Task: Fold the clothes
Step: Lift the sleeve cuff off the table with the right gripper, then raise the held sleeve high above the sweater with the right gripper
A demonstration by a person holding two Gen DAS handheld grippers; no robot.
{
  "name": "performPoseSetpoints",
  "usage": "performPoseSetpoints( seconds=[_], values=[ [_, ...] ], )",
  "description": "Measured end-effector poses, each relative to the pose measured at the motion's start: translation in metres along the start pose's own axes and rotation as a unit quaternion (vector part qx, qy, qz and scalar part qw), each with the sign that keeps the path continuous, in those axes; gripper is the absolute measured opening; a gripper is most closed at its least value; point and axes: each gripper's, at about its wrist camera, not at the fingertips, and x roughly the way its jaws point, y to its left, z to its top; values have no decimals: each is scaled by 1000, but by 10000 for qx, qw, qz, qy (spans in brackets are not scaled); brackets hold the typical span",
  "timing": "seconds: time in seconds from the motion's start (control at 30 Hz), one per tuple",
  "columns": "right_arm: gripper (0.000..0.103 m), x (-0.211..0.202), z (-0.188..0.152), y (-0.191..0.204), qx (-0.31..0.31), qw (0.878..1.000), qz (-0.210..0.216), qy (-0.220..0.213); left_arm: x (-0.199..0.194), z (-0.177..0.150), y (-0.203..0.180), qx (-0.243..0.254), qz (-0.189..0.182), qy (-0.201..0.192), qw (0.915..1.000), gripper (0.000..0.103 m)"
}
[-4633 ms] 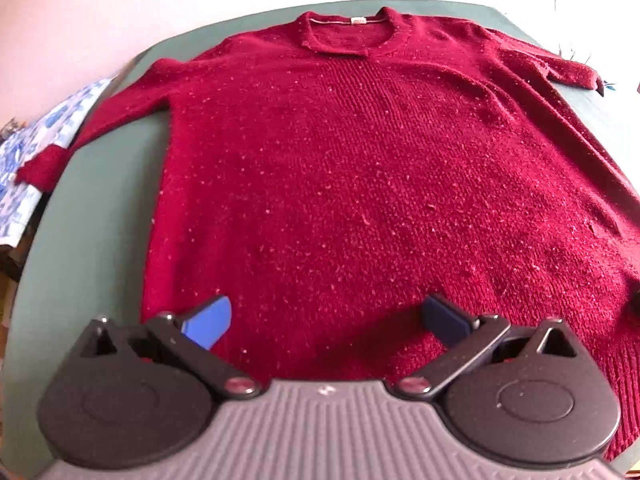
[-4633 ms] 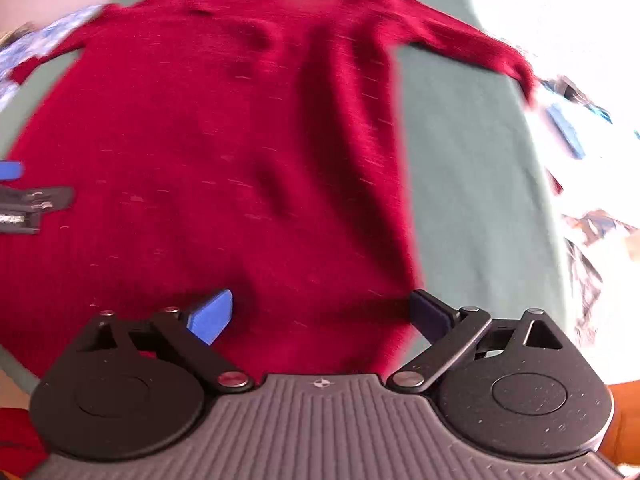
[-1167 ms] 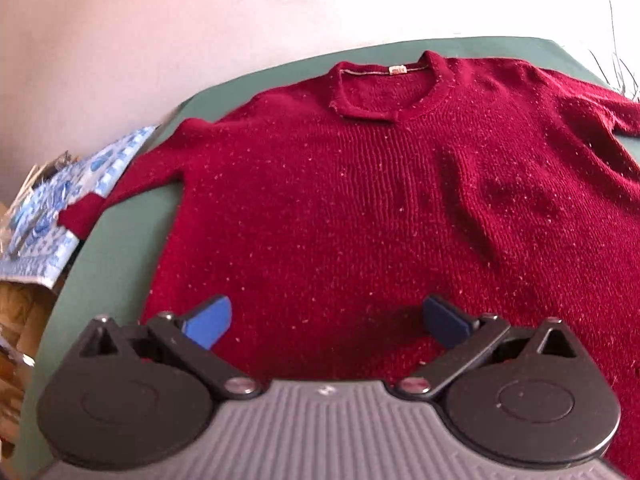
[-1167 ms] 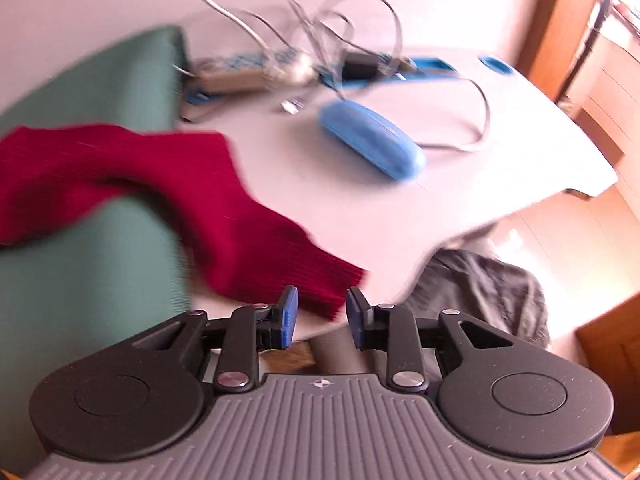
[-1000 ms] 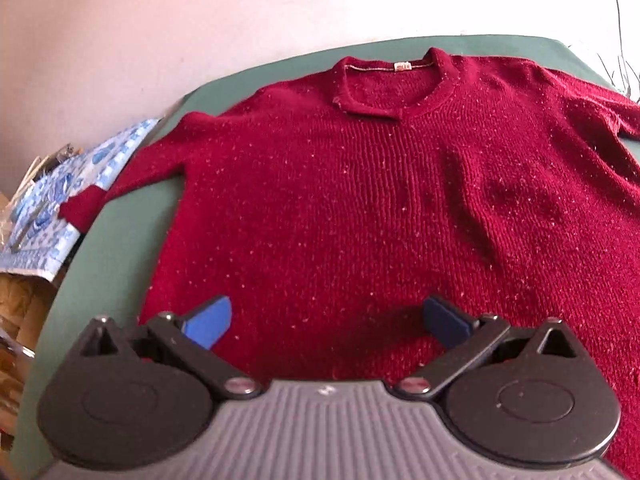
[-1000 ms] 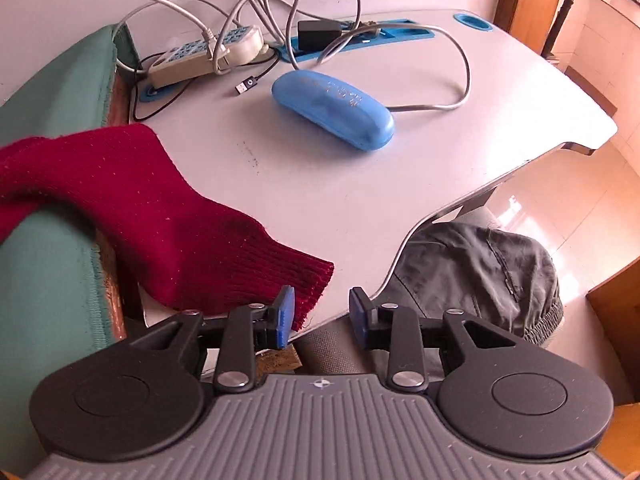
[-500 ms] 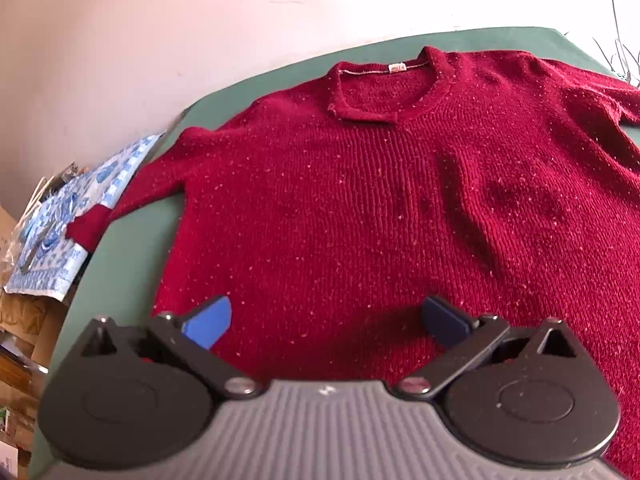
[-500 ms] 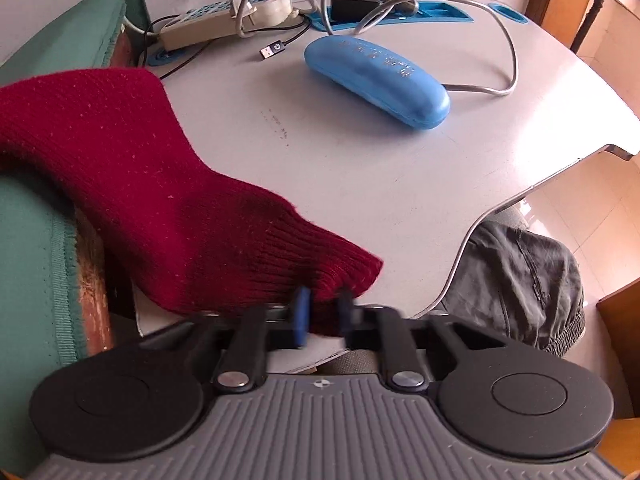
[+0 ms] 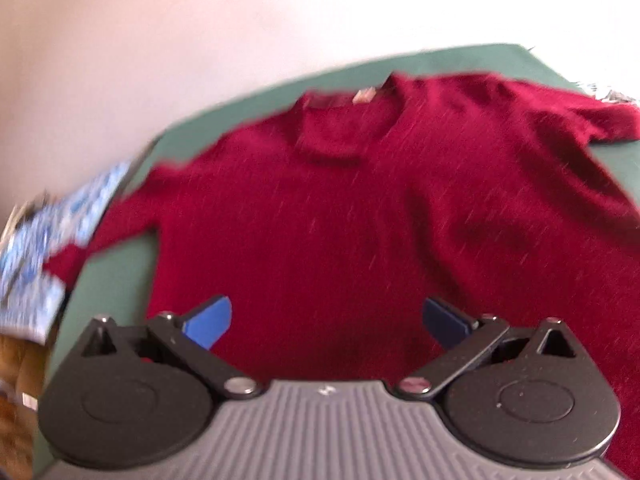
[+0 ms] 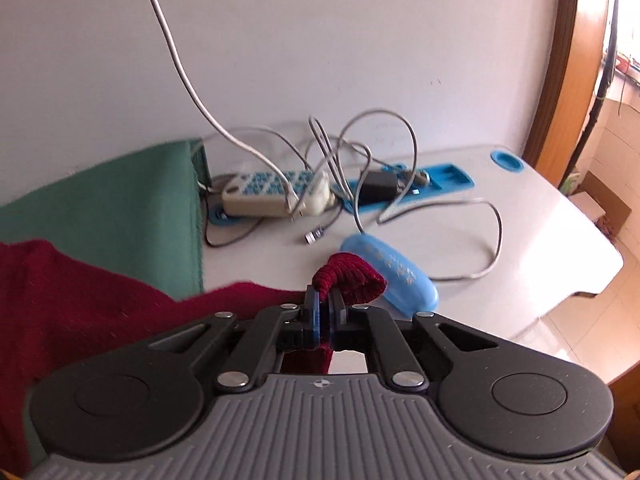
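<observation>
Folding at its first step. A dark red knitted sweater [image 9: 360, 220] lies spread flat, front up, on the green cloth [image 9: 120, 280] covering the counter [image 10: 520, 240]; its body shows no fold yet. The right gripper [image 10: 325, 312] has its jaws closed on the ribbed cuff [image 10: 352, 276] of one sleeve, held above the counter near a blue glasses case [image 10: 400, 280]. The left gripper [image 9: 326, 318], jaws wide apart and empty, hovers over the hem. Both sleeves and the body remain to be folded.

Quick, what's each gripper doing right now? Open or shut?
Left gripper: open, holding nothing, above the sweater.
Right gripper: shut on the sweater's cuff.
</observation>
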Motion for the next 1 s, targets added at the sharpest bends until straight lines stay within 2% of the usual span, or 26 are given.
performPoseSetpoints(
  seconds=[0.13,0.27,0.5,0.77,0.87,0.93,1.0],
  values=[
    [4,-38,40,25,-89,9984,400,-384,-3,31,-14,574,-134,-395,9975,102],
    [4,-76,73,63,-370,9929,893,-688,-6,54,-29,877,-315,-650,9935,102],
    [4,-123,102,131,-594,9743,1990,-872,-18,71,-59,1313,-469,-1001,9852,102],
    [4,-138,123,175,-507,9474,3089,-664,-27,66,-64,1115,-726,-934,9867,102],
    [4,-138,127,187,-575,9445,3159,-701,-29,69,-57,789,-1219,-865,9856,102],
    [4,-138,130,189,-521,9433,3203,-702,-33,72,-53,611,-1593,-881,9814,102],
    [4,-140,131,192,-452,9424,3237,-704,-34,75,-54,617,-1791,-940,9774,102]
  ],
)
